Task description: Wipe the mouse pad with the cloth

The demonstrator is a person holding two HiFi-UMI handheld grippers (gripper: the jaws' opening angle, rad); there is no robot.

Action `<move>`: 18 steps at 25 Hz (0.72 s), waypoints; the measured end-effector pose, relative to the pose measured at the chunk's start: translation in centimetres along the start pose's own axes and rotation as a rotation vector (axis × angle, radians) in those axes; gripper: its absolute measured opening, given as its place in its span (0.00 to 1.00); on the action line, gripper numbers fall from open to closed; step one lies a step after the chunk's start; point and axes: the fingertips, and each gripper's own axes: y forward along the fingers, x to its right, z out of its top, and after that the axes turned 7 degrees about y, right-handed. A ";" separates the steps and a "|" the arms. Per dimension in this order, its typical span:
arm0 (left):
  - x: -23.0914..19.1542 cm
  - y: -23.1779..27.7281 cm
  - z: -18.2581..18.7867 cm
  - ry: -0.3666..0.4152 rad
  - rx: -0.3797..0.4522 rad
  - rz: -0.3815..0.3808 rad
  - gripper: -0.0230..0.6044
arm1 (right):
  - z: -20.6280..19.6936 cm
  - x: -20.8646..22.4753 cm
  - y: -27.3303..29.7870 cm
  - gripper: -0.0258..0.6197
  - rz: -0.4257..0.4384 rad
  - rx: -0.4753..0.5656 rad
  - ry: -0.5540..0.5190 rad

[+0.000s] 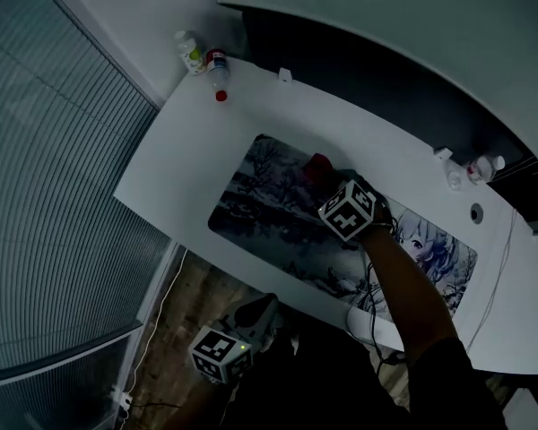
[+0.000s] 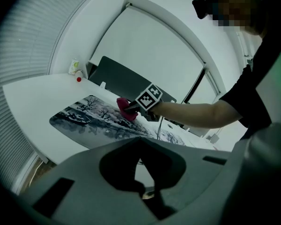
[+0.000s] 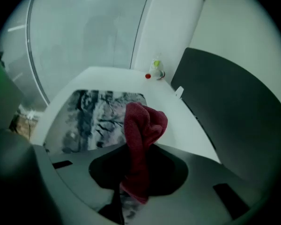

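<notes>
My right tongs (image 3: 131, 193) clench the red cloth (image 3: 140, 125) over the illustrated mouse pad (image 1: 269, 213). My left tongs (image 2: 144, 194) are closed, empty. Labels on the bottles (image 1: 217, 66) too small to read.

Site: an office or home-office desk corner. A long white table (image 1: 175, 168) carries a wide printed mouse pad (image 1: 269, 222) with anime-style artwork. Slatted window blinds (image 1: 54, 195) run along the table's left side. A dark upright panel (image 1: 341, 61) stands behind the table. Small bottles (image 1: 202, 59) sit at its far left corner. Wood-look floor (image 1: 193, 298) shows below its near edge.
</notes>
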 end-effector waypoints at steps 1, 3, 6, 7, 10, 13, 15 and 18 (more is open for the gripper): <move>0.2 -0.5 -0.1 0.007 0.006 -0.006 0.05 | 0.2 -0.8 -1.2 0.21 0.016 0.048 0.065; 0.6 -1.6 -0.4 0.026 0.017 -0.018 0.05 | 0.5 -2.6 -3.9 0.21 0.058 0.151 0.204; 1.4 -3.4 -1.1 0.059 0.025 -0.045 0.05 | 0.5 -5.5 -8.5 0.21 0.108 0.302 0.374; 1.8 -4.0 -1.4 0.068 0.028 -0.055 0.05 | 0.3 -6.6 -10.1 0.21 0.119 0.342 0.420; 3.0 -5.8 -1.9 0.086 0.045 -0.079 0.05 | -1.0 -9.5 -15.0 0.21 0.141 0.436 0.539; 5.0 -7.0 -2.0 0.111 0.063 -0.128 0.05 | -3.1 -12.1 -19.8 0.21 0.153 0.525 0.682; 6.8 -7.7 -2.3 0.141 0.076 -0.170 0.05 | -5.1 -14.2 -22.9 0.21 0.145 0.568 0.748; 9.2 -8.5 -2.6 0.172 0.102 -0.225 0.05 | -8.3 -17.5 -26.5 0.21 0.111 0.576 0.767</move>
